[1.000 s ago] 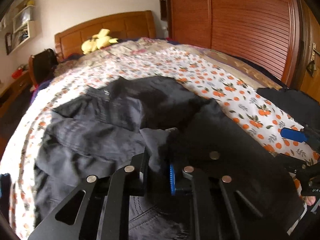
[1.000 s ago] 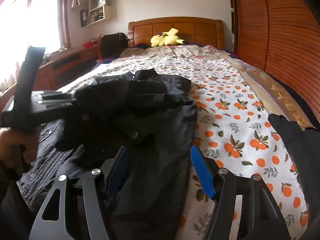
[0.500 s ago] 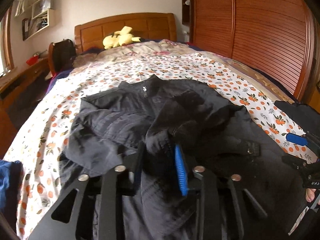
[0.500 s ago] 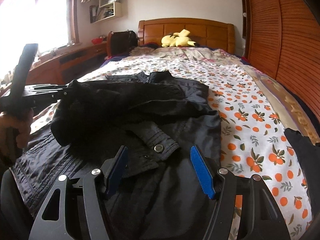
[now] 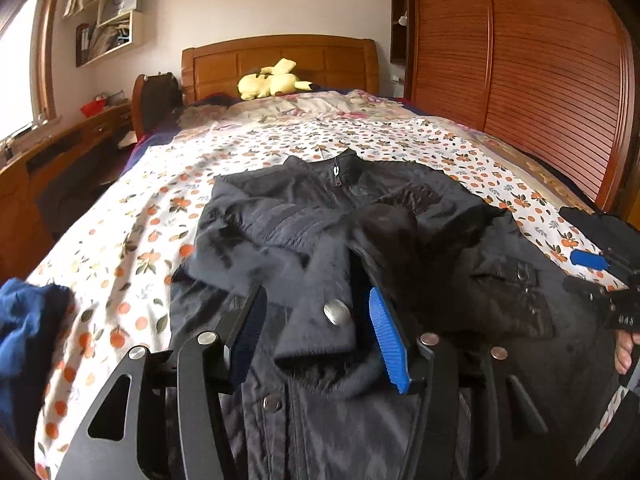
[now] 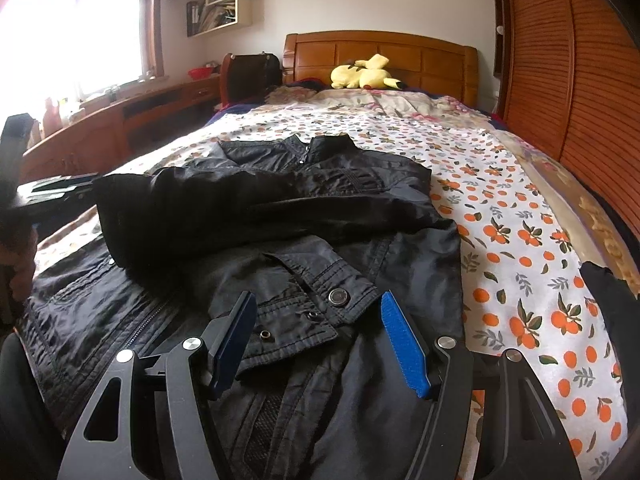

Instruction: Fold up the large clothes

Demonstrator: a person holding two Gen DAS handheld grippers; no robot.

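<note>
A black jacket [image 5: 280, 224] lies front up on the orange-print bedsheet [image 5: 132, 248], collar toward the headboard. Both sleeves are folded across its chest. My left gripper [image 5: 316, 294] hovers low over the jacket. Its jaws are opening, and a sleeve cuff with a silver snap [image 5: 337, 312] lies loose between them, not pressed by the pads. My right gripper [image 6: 318, 298] stands open above the other cuff and its snap button [image 6: 339, 296], gripping nothing. In the right wrist view the left gripper [image 6: 60, 188] shows at the jacket's left edge.
A blue cloth [image 5: 24, 320] lies at the bed's near left and a black garment [image 6: 612, 300] at the near right. A yellow plush toy [image 5: 272, 80] sits by the headboard. A slatted wooden wardrobe [image 5: 540, 80] runs along the right, a wooden desk [image 6: 120, 120] along the left.
My left gripper carried the sleeve across the jacket, then its jaws widened and let the cuff drop flat. The right gripper stayed open and shifted only slightly.
</note>
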